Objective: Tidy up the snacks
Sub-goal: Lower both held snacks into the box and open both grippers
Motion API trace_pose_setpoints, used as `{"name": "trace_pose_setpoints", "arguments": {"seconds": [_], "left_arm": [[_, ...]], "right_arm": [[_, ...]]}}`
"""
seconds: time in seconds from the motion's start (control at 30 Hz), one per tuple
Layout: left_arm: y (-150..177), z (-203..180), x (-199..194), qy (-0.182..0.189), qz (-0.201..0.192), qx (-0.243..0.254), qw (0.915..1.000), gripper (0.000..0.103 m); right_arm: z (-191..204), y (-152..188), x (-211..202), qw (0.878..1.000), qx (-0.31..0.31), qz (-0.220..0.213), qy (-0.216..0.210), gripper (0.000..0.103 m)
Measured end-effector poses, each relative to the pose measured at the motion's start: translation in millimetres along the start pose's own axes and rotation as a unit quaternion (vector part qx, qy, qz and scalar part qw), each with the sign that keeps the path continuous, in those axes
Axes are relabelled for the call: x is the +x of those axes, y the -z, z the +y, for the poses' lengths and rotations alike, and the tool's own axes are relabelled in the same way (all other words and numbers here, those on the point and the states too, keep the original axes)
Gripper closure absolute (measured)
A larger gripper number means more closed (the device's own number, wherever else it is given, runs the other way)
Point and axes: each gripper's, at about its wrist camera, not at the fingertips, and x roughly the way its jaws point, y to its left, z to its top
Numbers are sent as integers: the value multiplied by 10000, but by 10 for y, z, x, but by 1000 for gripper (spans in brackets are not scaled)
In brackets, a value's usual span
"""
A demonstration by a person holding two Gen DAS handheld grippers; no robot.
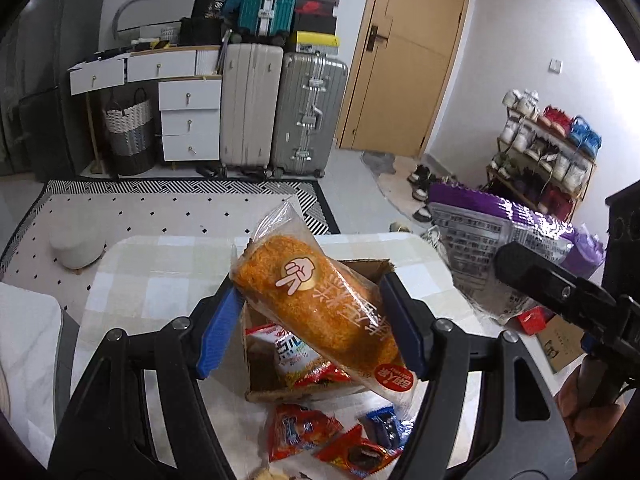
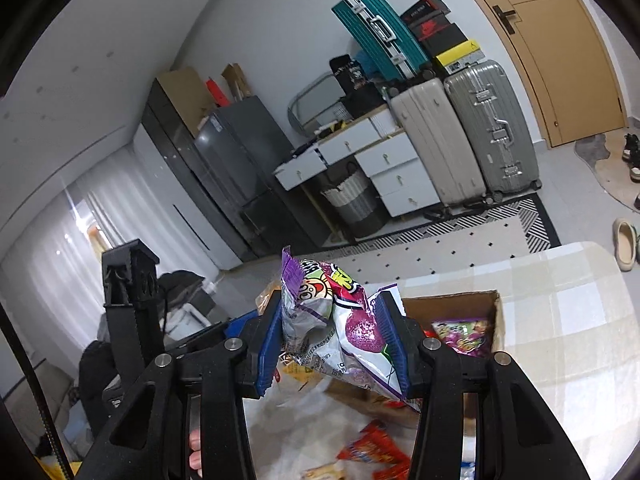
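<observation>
Snacks partly sorted: cardboard box (image 1: 372, 270) holds some, left hand-held gripper (image 1: 316, 320) clamps a floss roll (image 1: 320, 304), right hand-held gripper (image 2: 332, 344) a purple candy bag (image 2: 340, 320); loose packets (image 1: 304, 430) remain on the table (image 1: 160, 272).

The right tool (image 2: 334, 340) clamps a crumpled purple snack bag (image 2: 340, 320) above the table (image 2: 560, 320), just beside an open cardboard box (image 2: 452, 300) of snacks.

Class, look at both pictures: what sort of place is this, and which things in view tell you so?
Most likely a lived-in room of a home, near the entrance. Suitcases stand against the wall beside a set of drawers, a shoe rack sits by the door, and a fridge stands nearby.
</observation>
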Motion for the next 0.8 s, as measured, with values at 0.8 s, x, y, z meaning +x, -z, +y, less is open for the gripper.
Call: {"name": "trace_pose_setpoints", "arguments": {"seconds": [0.8], "left_arm": [[-78,-11,1847,-259,851,128,9960,36]], "right_arm": [[-728,94,745,9963,356,639,441,57]]}}
